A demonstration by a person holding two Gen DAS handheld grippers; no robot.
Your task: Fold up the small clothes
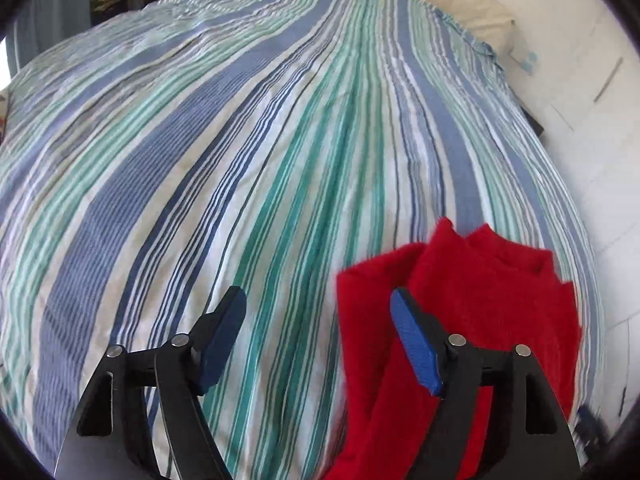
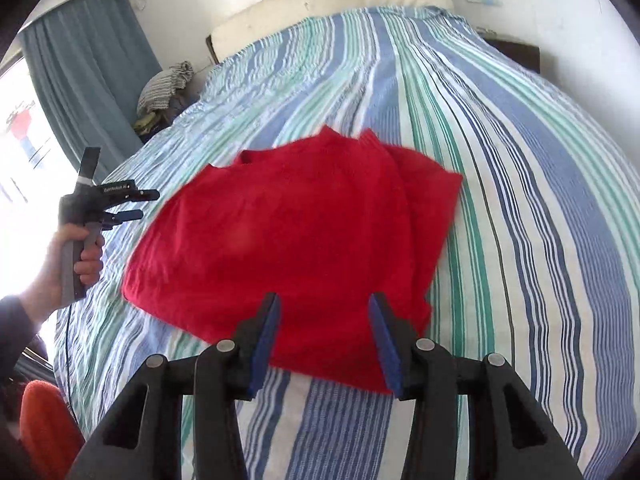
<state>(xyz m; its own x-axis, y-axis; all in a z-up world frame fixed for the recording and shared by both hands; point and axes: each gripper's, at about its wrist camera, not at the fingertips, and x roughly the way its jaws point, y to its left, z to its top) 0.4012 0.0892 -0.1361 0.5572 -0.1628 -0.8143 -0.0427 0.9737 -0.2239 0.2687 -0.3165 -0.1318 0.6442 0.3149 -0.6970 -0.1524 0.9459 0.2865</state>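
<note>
we're nearer with right gripper (image 2: 324, 336): red sweater (image 2: 296, 236) hem dead ahead; both grippers open, empty, left gripper (image 1: 318, 336) beside it.

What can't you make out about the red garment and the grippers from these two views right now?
- Red garment: motion blur in both views; how many layers are folded is unclear.
- Its near part in the left wrist view: hidden behind the left gripper, and cut off by the frame bottom.
- Its near hem, right wrist view: covered by the right gripper.
- Pile beside the bed: too small to identify.
</note>
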